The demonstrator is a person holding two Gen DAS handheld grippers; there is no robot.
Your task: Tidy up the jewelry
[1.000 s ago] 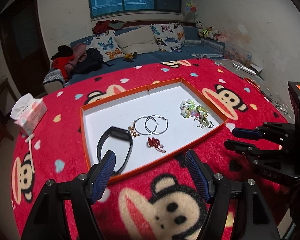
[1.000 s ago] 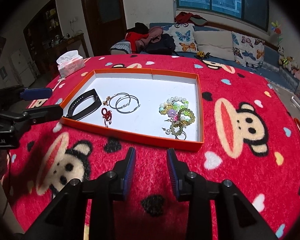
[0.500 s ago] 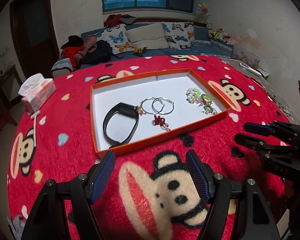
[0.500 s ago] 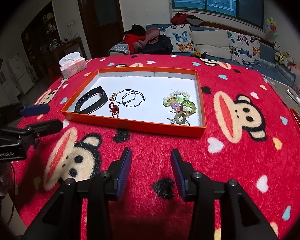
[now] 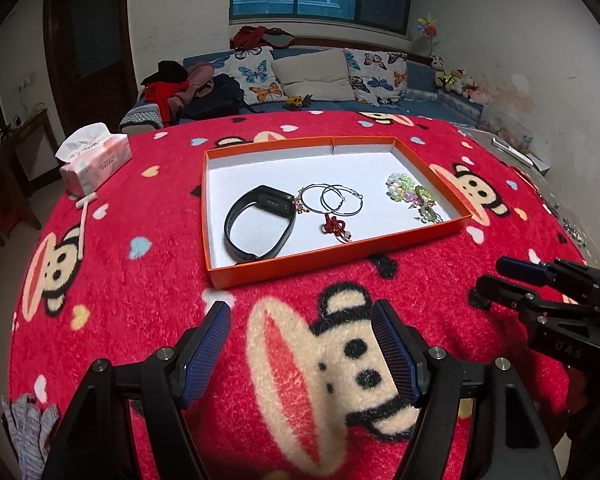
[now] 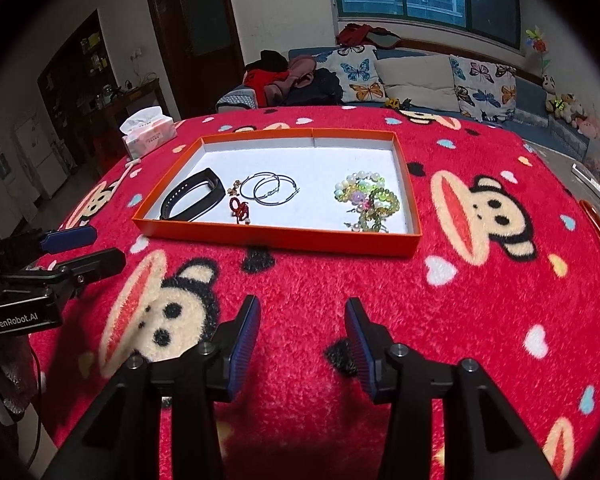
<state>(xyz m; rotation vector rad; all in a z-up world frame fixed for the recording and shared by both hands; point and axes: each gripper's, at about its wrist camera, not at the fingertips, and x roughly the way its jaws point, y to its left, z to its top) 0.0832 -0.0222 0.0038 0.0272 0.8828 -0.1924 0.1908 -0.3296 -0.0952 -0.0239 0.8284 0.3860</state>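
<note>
An orange tray (image 5: 340,258) (image 6: 276,236) with a white floor lies on the red cartoon blanket. In it lie a black wristband (image 5: 258,222) (image 6: 194,199), two silver hoop rings (image 5: 332,199) (image 6: 269,189), a red knot charm (image 5: 336,229) (image 6: 240,210) and a heap of bead bracelets (image 5: 414,199) (image 6: 367,200). My left gripper (image 5: 302,344) is open and empty, above the blanket in front of the tray. My right gripper (image 6: 302,340) is open and empty, also in front of the tray. Each gripper shows at the edge of the other's view.
A pink tissue pack (image 5: 96,158) (image 6: 150,136) stands left of the tray, with a white stick (image 5: 85,220) beside it. Grey gloves (image 5: 28,428) lie at the near left edge. A sofa with cushions (image 5: 316,76) stands behind the table.
Both grippers have pulled back from the tray, which now lies farther off in both views. The right gripper's jaws have opened wider. The jewelry has not moved.
</note>
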